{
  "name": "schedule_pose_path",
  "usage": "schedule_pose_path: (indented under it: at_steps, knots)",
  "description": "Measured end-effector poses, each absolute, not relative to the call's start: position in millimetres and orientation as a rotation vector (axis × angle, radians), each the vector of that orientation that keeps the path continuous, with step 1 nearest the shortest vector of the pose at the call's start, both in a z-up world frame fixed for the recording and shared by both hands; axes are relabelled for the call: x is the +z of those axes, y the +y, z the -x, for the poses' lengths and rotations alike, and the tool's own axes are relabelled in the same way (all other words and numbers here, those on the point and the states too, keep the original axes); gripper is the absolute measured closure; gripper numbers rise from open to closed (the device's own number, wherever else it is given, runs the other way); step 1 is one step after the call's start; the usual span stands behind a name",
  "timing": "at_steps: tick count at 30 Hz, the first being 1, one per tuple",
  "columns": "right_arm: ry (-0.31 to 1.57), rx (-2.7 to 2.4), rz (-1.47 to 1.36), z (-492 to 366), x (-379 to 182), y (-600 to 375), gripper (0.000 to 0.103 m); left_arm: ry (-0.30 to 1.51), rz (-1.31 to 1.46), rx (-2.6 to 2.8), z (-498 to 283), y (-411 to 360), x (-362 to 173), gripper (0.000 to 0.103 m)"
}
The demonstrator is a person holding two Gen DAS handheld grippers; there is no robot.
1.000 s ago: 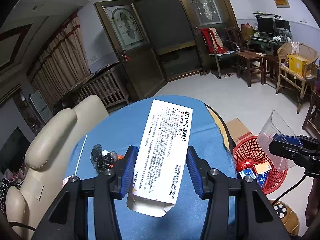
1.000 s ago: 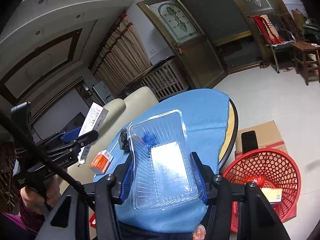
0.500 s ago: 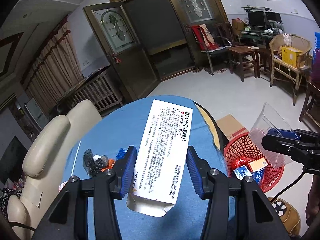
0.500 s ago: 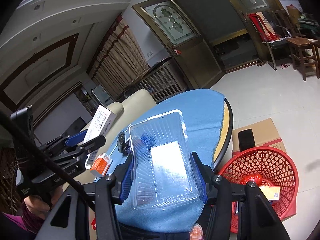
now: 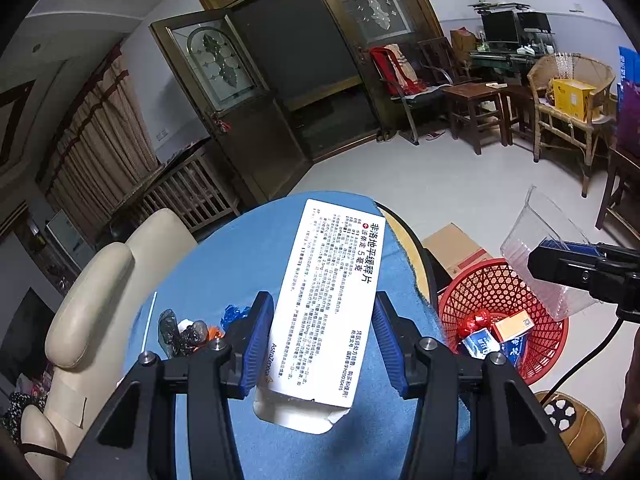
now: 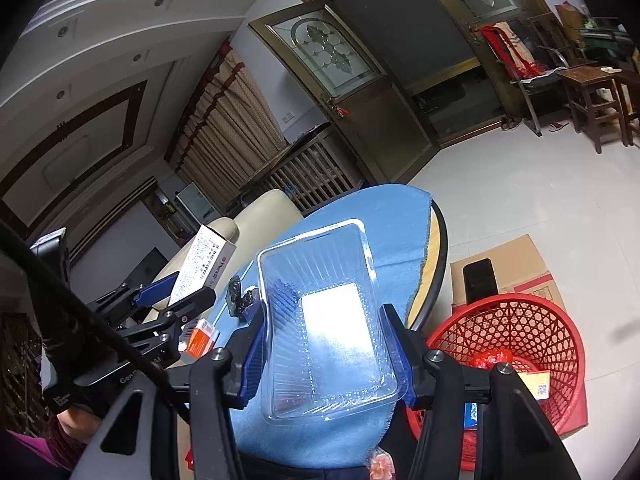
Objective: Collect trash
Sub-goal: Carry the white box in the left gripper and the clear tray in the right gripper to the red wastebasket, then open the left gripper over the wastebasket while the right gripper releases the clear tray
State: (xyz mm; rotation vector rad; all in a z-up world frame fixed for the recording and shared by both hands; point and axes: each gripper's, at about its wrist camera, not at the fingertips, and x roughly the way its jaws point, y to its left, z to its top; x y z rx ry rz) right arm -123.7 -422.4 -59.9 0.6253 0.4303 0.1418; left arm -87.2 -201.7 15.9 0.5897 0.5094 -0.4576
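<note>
My left gripper (image 5: pixel 322 336) is shut on a long white medicine box (image 5: pixel 334 300) printed with black text, held above the blue-covered round table (image 5: pixel 224 264). My right gripper (image 6: pixel 326 340) is shut on a clear plastic tray (image 6: pixel 324 316), also over the table. In the left wrist view the tray (image 5: pixel 548 256) hangs just above the red mesh basket (image 5: pixel 476 292), which stands on the floor to the right of the table and holds wrappers and small boxes. In the right wrist view the basket (image 6: pixel 532 320) lies low right and the medicine box (image 6: pixel 204 264) at left.
A crumpled dark wrapper pile (image 5: pixel 182 330) and a blue wrapper (image 5: pixel 234 314) lie on the cloth. An orange box (image 6: pixel 202 338) sits near the table's left edge. A cream sofa (image 5: pixel 92 292) flanks the table; a cardboard box (image 5: pixel 452 246) stands behind the basket.
Both grippers have drifted toward the basket side with their loads still gripped; the basket and the clear tray now show larger in the left wrist view.
</note>
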Motion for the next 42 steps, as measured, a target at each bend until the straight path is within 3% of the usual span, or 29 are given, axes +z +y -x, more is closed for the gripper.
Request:
schedule_pose_path:
  at_steps: [30,42]
  knots:
    - [0.418,0.093,-0.722,145.0,-69.5,-460.2,0.047,0.533,-0.673,-0.505,85.6,-245.4,-8.1,0.051]
    - [0.447,0.020,-0.762,146.0,-87.6,-479.1,0.046,0.642,-0.635,-0.641,73.8,-256.0,-29.7,0.051]
